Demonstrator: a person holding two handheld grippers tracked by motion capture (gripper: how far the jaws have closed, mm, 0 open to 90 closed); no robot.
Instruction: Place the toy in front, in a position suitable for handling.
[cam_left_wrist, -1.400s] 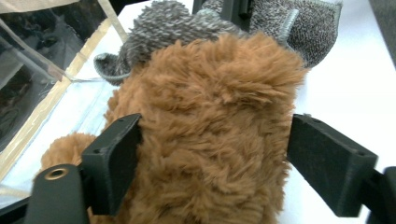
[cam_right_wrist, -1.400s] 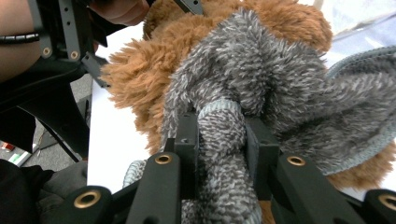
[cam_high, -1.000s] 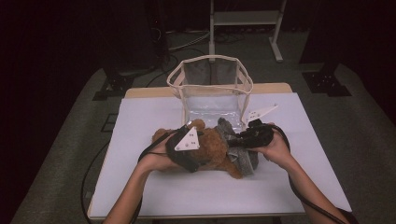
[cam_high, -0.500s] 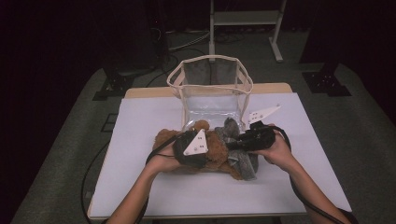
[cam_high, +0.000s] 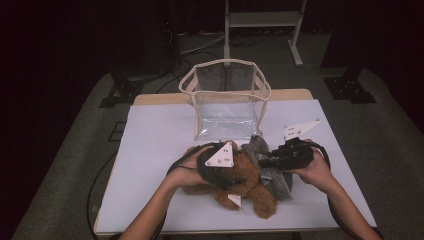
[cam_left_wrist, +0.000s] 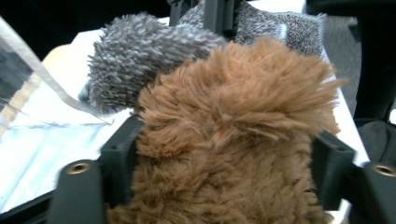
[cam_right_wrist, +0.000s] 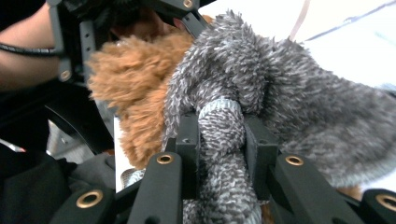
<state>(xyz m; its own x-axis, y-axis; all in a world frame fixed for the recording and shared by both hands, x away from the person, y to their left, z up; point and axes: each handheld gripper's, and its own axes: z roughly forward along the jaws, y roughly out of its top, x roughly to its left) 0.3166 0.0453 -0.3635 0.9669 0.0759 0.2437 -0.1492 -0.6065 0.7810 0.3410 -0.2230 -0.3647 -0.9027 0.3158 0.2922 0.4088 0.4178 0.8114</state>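
A brown plush bear (cam_high: 251, 176) lies on the white table (cam_high: 160, 145), pressed against a grey plush toy (cam_high: 259, 148) at its right. My left gripper (cam_high: 234, 172) comes in from the left, and its jaws (cam_left_wrist: 224, 154) grip the bear's brown fur (cam_left_wrist: 233, 140) from both sides. They have just been opening a little, with the fur still between them. My right gripper (cam_high: 263, 161) reaches in from the right. It is shut (cam_right_wrist: 222, 135) on a thin grey knitted limb (cam_right_wrist: 219, 121) of the grey toy.
A clear plastic bag (cam_high: 227, 100) with cream trim stands open-topped just behind the toys. White table lies bare to the left and along the front edge. Cables trail off both grippers. A metal stand (cam_high: 260, 20) is on the floor beyond the table.
Both hands have shifted to the right with the two toys, and the bear now lies farther right on the table.
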